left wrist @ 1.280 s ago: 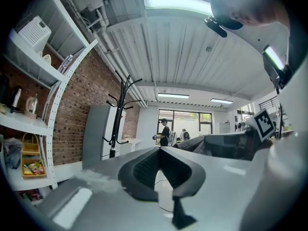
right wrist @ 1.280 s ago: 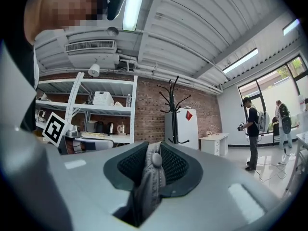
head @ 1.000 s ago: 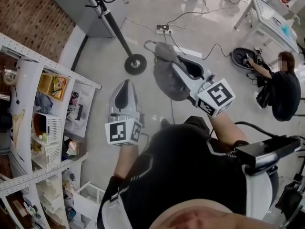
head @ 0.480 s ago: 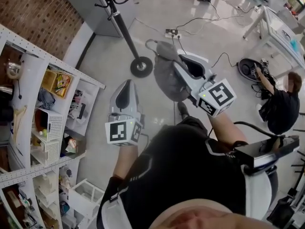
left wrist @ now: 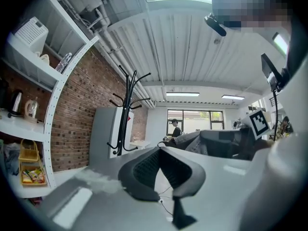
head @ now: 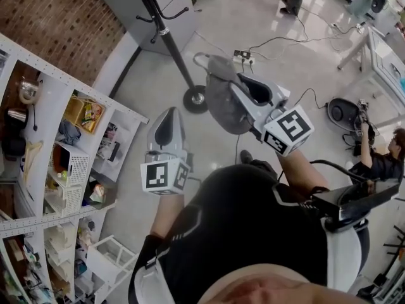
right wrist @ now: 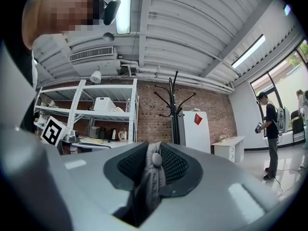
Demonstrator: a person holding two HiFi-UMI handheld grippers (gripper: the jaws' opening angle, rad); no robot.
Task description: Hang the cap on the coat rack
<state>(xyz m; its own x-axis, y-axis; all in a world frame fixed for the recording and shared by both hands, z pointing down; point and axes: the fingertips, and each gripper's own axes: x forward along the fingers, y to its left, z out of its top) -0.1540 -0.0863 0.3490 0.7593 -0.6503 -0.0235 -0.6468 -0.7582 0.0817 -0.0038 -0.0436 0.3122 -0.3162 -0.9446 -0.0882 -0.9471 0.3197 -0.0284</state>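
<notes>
White shelving (head: 76, 84) fills the head view from 8 to 10 o'clock. The black coat rack (head: 166, 37) stands at 11. The grey cap (head: 221, 97) hangs at 1, clear of the rack, pinched between the right gripper's (head: 238, 81) pads. The left gripper's (head: 167, 109) jaws meet on nothing. A yellow basket (head: 82, 109) on the shelving at 9 holds colourful packets (head: 95, 114).

We are holding the grey cap (head: 218, 100) in the right gripper (head: 239, 87) above the pale floor (head: 142, 90), and the left gripper (head: 166, 116) is pointing the same way beside it. The black coat rack (head: 166, 37) is standing just beyond the cap, with white shelving (head: 71, 99) lining the left side.
</notes>
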